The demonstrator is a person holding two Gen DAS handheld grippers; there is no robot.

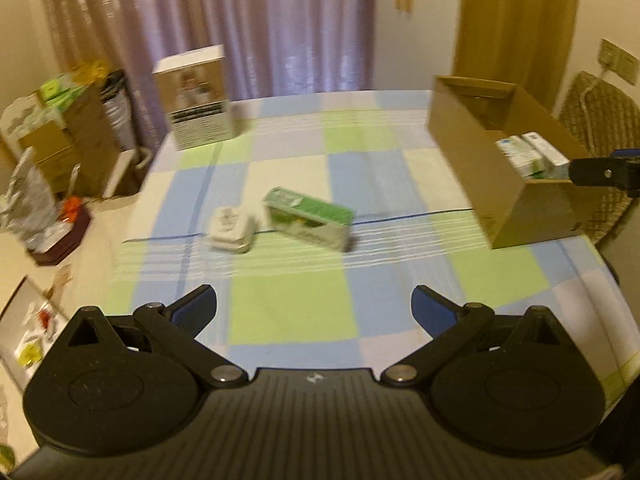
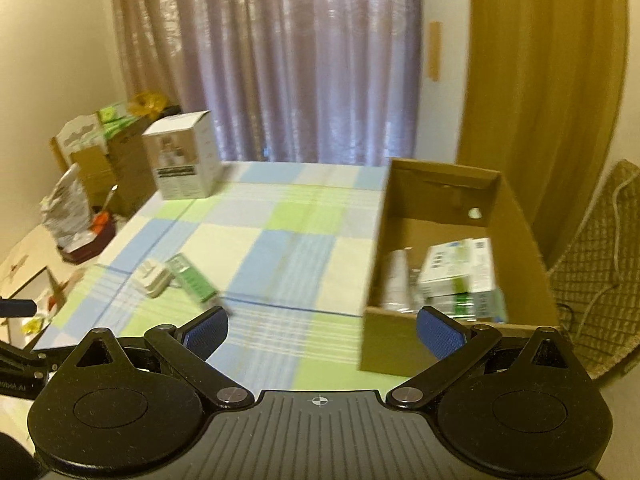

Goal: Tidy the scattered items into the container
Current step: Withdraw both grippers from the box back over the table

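Pale purple curtains (image 2: 304, 64) hang behind the desk (image 1: 288, 312), which wears a blue, green and cream checked cloth. A mustard drape (image 2: 544, 80) falls at the right beside cream walls (image 2: 52, 60), above a quilted chair (image 2: 600, 272). Stacked cardboard boxes (image 1: 68, 136) crowd the left corner.

Both cams sit behind their own fingers, angled down over the checked tablecloth (image 1: 296, 312) toward the curtain (image 2: 296, 60). Left wrist view is centred on the table, cardboard box (image 1: 472, 168) off right. Right wrist view is closer to it, looking inside. 2 views share cloth, box, curtain
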